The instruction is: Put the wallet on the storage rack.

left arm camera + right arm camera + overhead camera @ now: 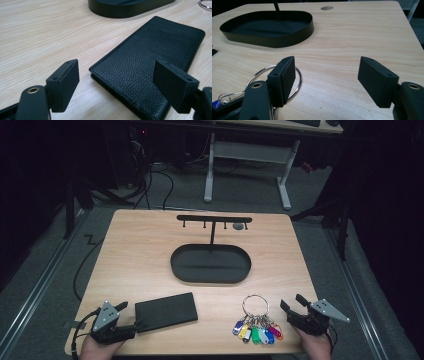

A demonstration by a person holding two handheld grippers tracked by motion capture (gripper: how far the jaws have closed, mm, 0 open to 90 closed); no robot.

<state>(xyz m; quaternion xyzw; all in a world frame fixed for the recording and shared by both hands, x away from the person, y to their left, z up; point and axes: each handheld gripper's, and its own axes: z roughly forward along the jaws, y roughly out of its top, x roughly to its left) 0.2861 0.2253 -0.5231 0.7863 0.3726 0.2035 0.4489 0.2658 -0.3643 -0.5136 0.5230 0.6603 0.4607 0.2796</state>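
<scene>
A black leather wallet [166,311] lies flat near the table's front left; in the left gripper view the wallet [152,62] runs away from the jaws. My left gripper [125,312] [116,85] is open at the wallet's near end, jaws apart, nothing held. A large metal key ring [256,304] with several coloured key tags [257,334] lies front right. My right gripper [291,302] [327,80] is open just right of the ring [274,82], which passes behind its left jaw. A black oval tray [210,264] [268,27] with a hook stand [214,219] sits mid-table.
The wooden table [140,250] has a round cable hole [238,226] at the back right. Beyond it stand a white-legged desk [245,165] and floor cables [150,180]. Bare wood lies between the tray and the front objects.
</scene>
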